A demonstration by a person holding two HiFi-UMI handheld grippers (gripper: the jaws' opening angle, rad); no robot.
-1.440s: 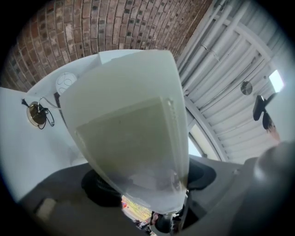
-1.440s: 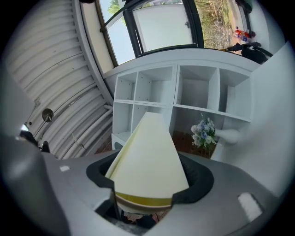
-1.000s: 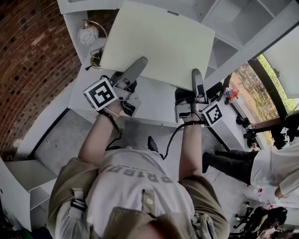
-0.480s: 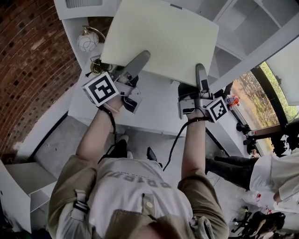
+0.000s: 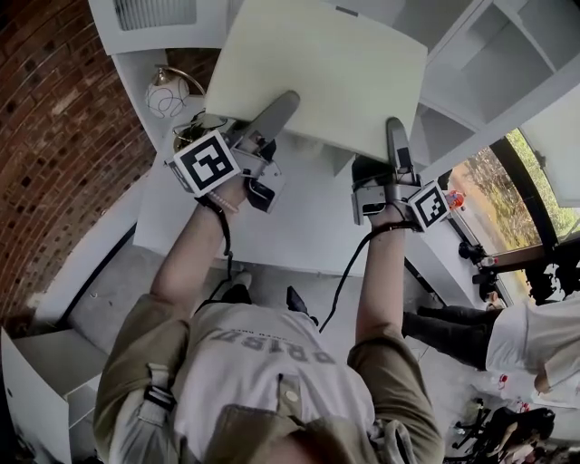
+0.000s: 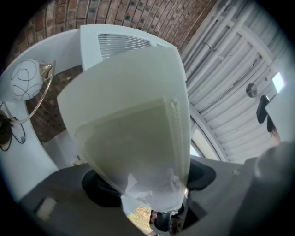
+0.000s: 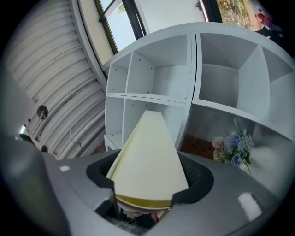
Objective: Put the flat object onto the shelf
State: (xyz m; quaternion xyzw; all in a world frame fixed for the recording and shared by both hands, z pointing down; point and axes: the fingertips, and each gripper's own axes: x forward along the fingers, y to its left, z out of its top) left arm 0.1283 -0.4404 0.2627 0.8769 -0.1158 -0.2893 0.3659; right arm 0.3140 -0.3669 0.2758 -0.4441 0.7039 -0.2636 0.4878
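A large flat cream board [image 5: 317, 63] is held up in the air by its near edge, in front of the white cubby shelf [image 5: 494, 59]. My left gripper [image 5: 275, 111] is shut on the board's near left part, its upper finger lying across the board's face. My right gripper [image 5: 395, 136] is shut on the near right part. In the left gripper view the board [image 6: 131, 124] fills the middle and runs up from the jaws. In the right gripper view the board [image 7: 150, 159] points at the shelf's open cubbies [image 7: 159, 76].
A globe lamp [image 5: 165, 92] stands at the left on the white desk [image 5: 299, 213], beside the brick wall [image 5: 54, 136]. A white unit with a vent [image 5: 152, 16] is above it. Artificial flowers [image 7: 233, 147] sit in a lower cubby. Another person [image 5: 530, 335] stands at the right.
Both grippers and the board have moved a little farther up and away, toward the shelf. Both grips on the board are unchanged.
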